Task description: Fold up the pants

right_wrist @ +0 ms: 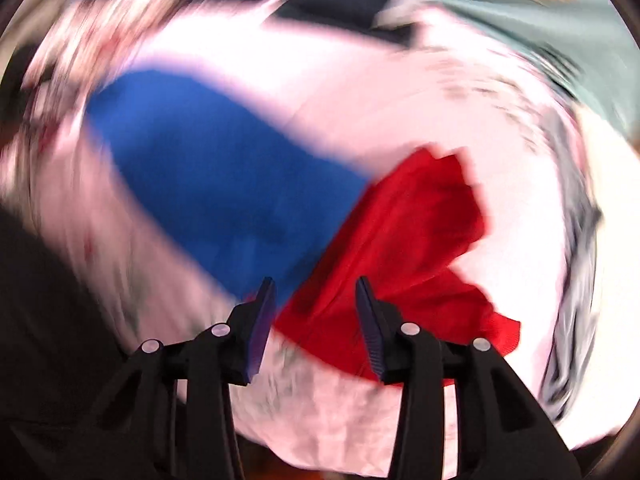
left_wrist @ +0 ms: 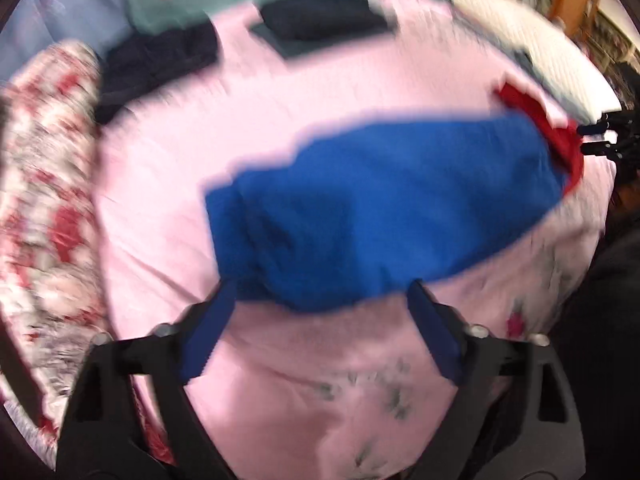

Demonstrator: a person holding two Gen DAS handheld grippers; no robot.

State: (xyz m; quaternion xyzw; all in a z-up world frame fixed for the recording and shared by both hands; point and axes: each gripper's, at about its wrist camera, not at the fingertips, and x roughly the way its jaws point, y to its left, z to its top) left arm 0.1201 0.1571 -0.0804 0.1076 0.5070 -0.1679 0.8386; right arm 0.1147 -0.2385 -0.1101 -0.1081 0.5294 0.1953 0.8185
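Note:
Blue pants (left_wrist: 380,200) with a red end (left_wrist: 560,136) lie stretched across a pink bed sheet (left_wrist: 320,88). My left gripper (left_wrist: 322,288) is open, its blue-padded fingers either side of the near edge of the blue end. In the right wrist view the blue part (right_wrist: 216,184) runs to the upper left and the red part (right_wrist: 404,248) bunches just ahead of my right gripper (right_wrist: 316,284), which is open over the red cloth. The right gripper also shows in the left wrist view (left_wrist: 600,136) by the red end. Both views are motion-blurred.
Dark folded clothes (left_wrist: 324,16) and another dark pile (left_wrist: 160,60) lie at the far side of the bed. A red-and-white floral quilt (left_wrist: 44,200) lies at the left. A white pillow (left_wrist: 548,52) sits at the far right. Teal cloth (right_wrist: 520,8) lies at the back.

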